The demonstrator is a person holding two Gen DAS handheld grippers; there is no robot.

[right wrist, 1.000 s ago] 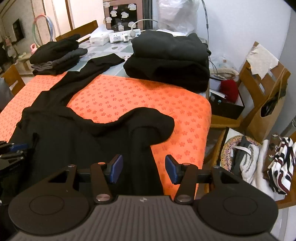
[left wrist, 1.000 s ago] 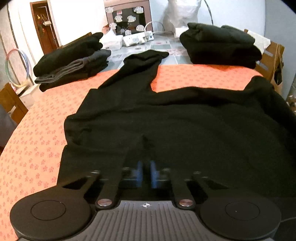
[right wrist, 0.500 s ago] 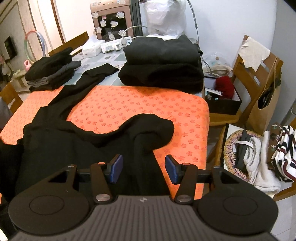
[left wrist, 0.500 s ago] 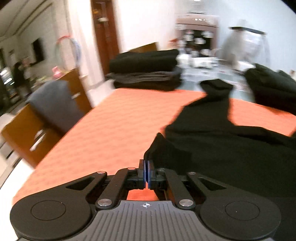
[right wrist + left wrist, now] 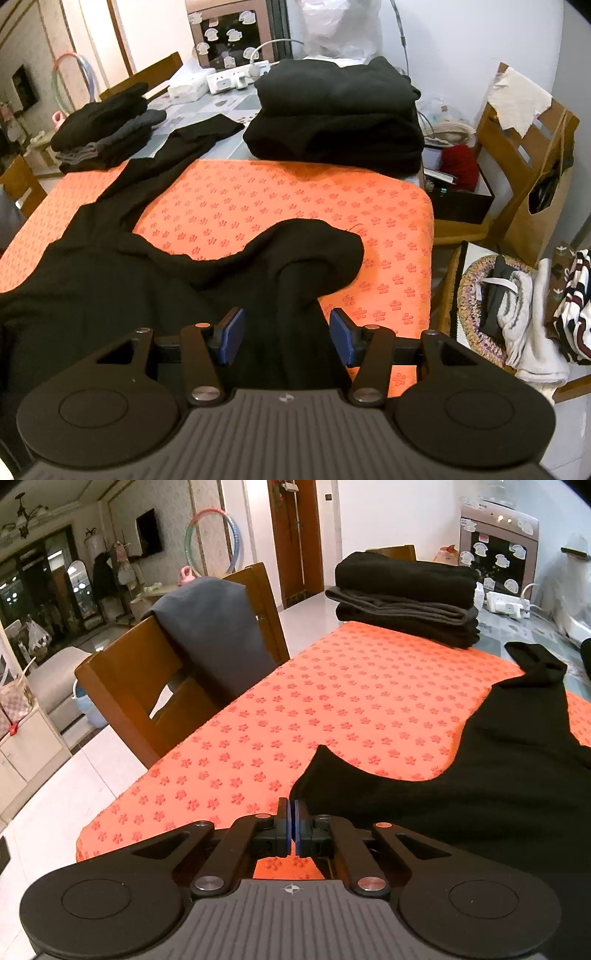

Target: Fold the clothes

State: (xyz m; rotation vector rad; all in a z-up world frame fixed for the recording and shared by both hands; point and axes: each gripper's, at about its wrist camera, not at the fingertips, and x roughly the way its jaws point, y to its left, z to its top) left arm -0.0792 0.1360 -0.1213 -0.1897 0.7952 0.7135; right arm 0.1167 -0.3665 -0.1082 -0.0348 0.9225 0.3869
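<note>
The left claw (image 5: 291, 825) has its blue-padded fingers pressed together, pinching the corner of a black fabric garment (image 5: 480, 775) that spreads to the right over the surface's orange flower-print cloth (image 5: 332, 701). At the far end sits a stack of folded black and grey clothes (image 5: 406, 598). A wooden chair (image 5: 147, 686) draped with a dark grey cloth (image 5: 210, 627) stands beside the left edge.

Bright even indoor light; sharp; fisheye-bent edges.
</note>
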